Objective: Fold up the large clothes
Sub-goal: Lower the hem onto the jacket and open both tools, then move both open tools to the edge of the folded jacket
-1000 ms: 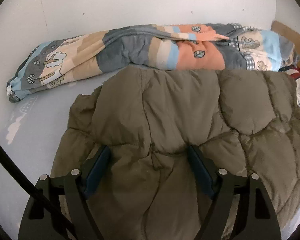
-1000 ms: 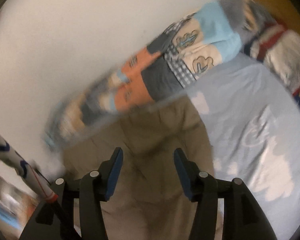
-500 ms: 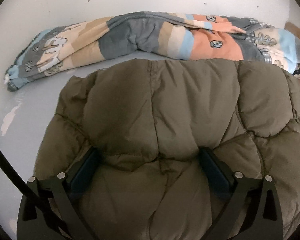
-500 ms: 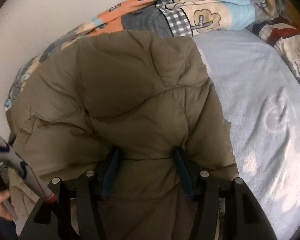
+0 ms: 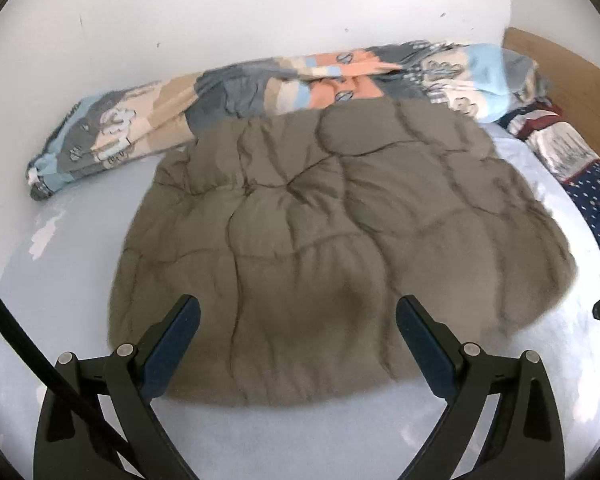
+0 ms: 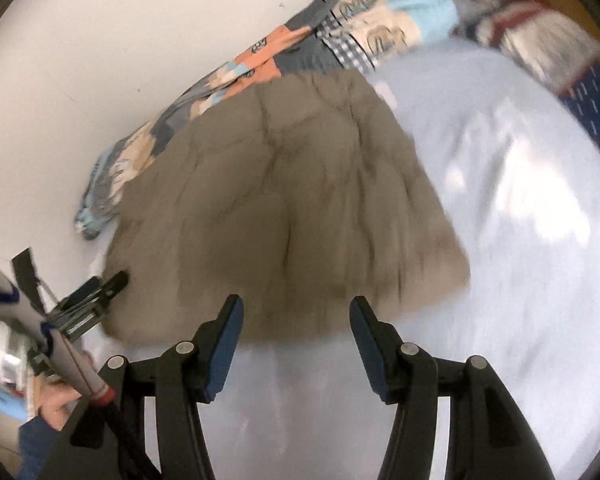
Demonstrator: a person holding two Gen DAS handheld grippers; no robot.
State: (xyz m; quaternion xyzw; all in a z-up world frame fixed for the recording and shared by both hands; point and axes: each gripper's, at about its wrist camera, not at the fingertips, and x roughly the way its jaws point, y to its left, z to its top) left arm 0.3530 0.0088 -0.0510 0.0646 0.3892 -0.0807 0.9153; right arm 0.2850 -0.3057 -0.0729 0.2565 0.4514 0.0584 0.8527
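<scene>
An olive quilted puffer jacket [image 5: 332,240] lies folded flat on the pale blue bed sheet [image 5: 260,436]; it also shows in the right wrist view [image 6: 284,208]. My left gripper [image 5: 298,312] is open and empty, its fingers just above the jacket's near edge. My right gripper [image 6: 296,312] is open and empty, held at the jacket's near edge over the sheet [image 6: 520,280]. The left gripper's tip [image 6: 100,292] shows at the jacket's left corner in the right wrist view.
A rolled patchwork duvet [image 5: 260,92] lies along the white wall [image 5: 260,8] behind the jacket. A red, white and blue patterned cloth [image 5: 572,160] lies at the right by a wooden headboard [image 5: 572,76]. A hand [image 6: 56,400] shows at lower left.
Both grippers have let go of the jacket and pulled back toward me. The jacket, bunched between the fingers before, now lies spread flat on the sheet.
</scene>
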